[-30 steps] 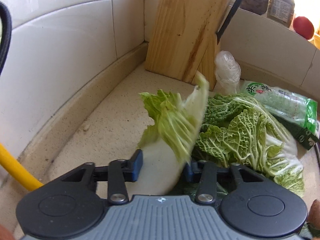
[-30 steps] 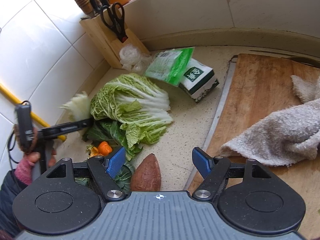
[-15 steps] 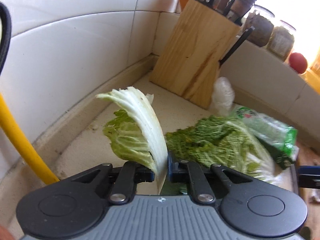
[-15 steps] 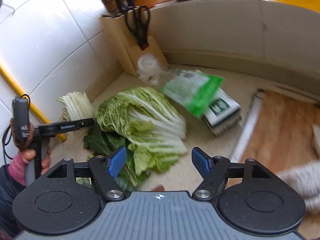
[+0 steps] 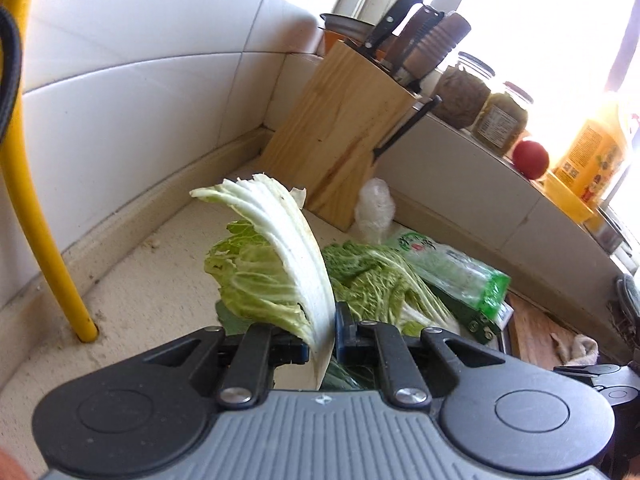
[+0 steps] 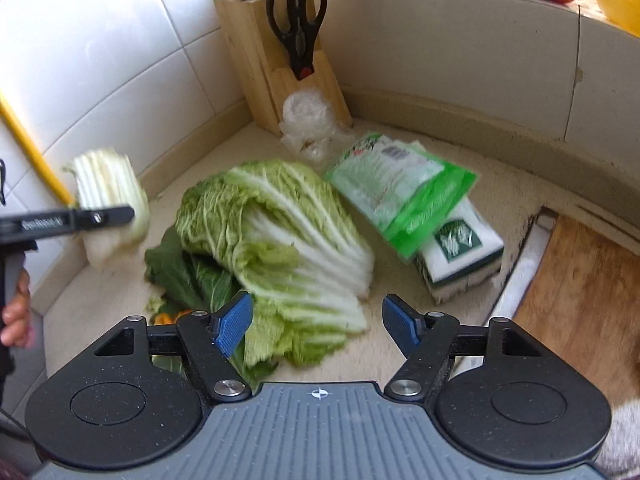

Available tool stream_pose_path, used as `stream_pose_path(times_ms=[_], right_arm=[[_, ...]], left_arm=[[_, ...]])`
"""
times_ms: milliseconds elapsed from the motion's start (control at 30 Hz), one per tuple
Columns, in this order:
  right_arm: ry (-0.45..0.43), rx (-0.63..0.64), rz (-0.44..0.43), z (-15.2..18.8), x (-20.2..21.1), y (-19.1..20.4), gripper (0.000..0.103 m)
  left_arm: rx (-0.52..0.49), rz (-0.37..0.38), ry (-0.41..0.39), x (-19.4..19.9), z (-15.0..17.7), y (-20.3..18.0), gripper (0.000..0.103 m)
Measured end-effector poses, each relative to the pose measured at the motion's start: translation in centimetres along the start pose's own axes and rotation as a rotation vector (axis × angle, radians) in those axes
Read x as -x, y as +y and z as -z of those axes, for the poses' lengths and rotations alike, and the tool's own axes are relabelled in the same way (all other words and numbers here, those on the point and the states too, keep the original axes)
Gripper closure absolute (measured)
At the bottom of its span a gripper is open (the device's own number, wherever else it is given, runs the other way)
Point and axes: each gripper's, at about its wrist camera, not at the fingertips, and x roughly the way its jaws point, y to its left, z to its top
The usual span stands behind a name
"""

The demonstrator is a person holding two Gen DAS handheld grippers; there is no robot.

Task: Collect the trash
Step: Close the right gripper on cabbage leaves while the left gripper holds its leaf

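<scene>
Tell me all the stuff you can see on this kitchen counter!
cabbage leaf: 1, white and green, clamped in the left gripper, off the counter
cabbage: 1, green and white, mid-counter
dark leaves: a few, dark green, under the cabbage
green bag: 1, on a white and green pack
clear plastic: 1 wad, by the knife block
scissors: 1, black, in the block
jars: 2, on the ledge
tomato: 1, red, on the ledge
pipe: 1, yellow, at the wall
board: 1, wooden, right
left gripper: shut on the leaf
right gripper: open, empty
hand: 1, far left
</scene>
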Motion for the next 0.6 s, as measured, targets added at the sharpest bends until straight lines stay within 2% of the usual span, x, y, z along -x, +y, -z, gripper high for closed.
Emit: stream_pose_path(times_ms=[167,333,600], right_arm=[[0.05,-0.012,-0.005,1.6,0.3,0.8,0.025],[0.047,-0.049,-0.033,2.8,1.4,1.6,0.025],[0.05,-0.093,-0.022,4.1,2.2,1.9,0.025]], left_arm=[[0.013,0.019,0.014,0.8,1.0,-0.2,0.093],[0.021,0.04,0.008,2.0,1.7,-0.3,0.093],[0.008,0.042,0.006,2.9,2.1,-1.0,0.093]])
